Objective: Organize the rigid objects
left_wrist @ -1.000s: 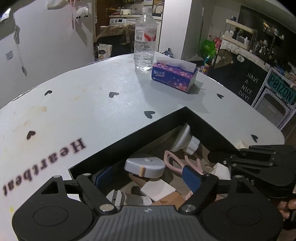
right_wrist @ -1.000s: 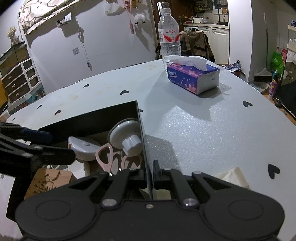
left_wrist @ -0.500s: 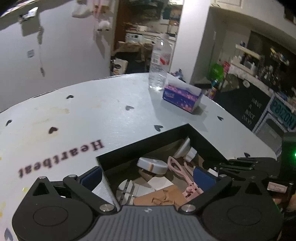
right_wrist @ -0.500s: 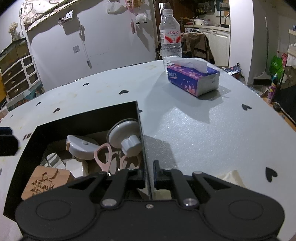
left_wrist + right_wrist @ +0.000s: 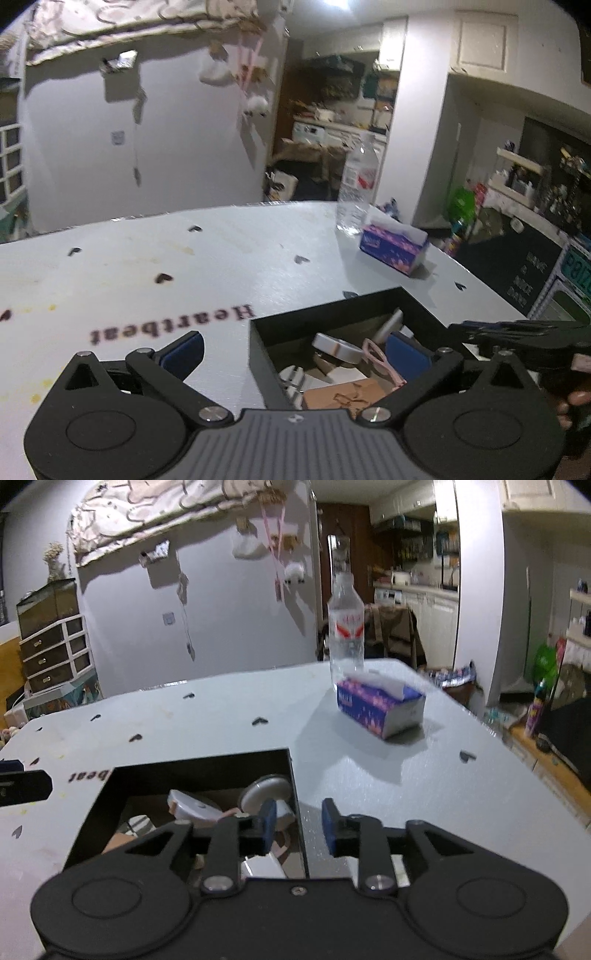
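Note:
A black open box [image 5: 203, 762] sits on the white table and holds a white tape measure [image 5: 192, 808], a white suction hook [image 5: 266, 790], pink scissors [image 5: 380, 362] and a wooden tile [image 5: 343, 397]. My right gripper [image 5: 299, 825] hovers at the box's right wall; its jaws are opening. The wall stands in the gap between them, clear of both blue pads [image 5: 267, 825]. My left gripper [image 5: 295, 352] is wide open and holds nothing. It straddles the box's left wall [image 5: 258, 354], one finger over the table and one over the contents. The right gripper [image 5: 517, 336] shows at this view's right edge.
A water bottle [image 5: 345, 635] and a purple tissue box [image 5: 380, 705] stand at the table's far right. The table [image 5: 147, 266] carries heart marks and the word "Heartbeat". Its right edge drops off toward shelves and a dark sign.
The left gripper opened wider, rose and drew back leftward from inside the box. The right gripper's jaws, shut on the box's right wall before, have parted, and it lifted a little.

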A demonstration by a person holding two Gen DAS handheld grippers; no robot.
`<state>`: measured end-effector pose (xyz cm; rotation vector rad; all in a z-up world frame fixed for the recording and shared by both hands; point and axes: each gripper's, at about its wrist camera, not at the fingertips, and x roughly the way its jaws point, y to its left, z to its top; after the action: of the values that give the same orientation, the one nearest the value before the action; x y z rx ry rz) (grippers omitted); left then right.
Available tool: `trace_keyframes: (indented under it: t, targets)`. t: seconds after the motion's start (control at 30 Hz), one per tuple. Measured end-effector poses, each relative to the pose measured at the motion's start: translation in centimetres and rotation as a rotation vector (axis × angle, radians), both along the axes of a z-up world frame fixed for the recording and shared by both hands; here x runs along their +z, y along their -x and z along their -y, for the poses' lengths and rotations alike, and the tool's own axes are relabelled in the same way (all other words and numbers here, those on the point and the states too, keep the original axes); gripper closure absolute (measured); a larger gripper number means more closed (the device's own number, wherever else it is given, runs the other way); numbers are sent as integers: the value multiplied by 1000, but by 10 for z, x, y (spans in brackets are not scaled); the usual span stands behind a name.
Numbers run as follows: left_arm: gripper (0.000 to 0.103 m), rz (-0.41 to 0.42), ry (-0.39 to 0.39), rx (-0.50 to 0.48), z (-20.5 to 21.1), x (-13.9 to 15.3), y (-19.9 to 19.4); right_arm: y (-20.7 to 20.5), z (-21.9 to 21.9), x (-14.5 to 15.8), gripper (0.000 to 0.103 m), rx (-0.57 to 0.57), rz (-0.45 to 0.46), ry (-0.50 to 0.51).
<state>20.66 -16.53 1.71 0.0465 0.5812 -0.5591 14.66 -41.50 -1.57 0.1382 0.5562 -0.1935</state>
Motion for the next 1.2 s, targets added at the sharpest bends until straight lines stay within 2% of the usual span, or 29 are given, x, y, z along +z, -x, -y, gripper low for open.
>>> trace_keyframes:
  t: [0.1,0.3,0.67,1.03,1.13,1.2]
  targets:
    - [0,26,22,36,-10,0,11,14,-5,6,57,7,34,4]
    - [0,67,24,92,-24,-3,38,45,-19,9,40,21,98,37]
    - [0,125,7,162,-37,-20,94,102,-35,2,15,16,170,75]
    - [0,166,6,199,-44,-25,130,138,-40,-1,7,0,219,113]
    - [0,171,5,213,-44,-28,138,143,-44,-3,0,14,224,133]
    - [0,177,0,219,-44,-29,143,147,-44,-4,0,13,245,133]
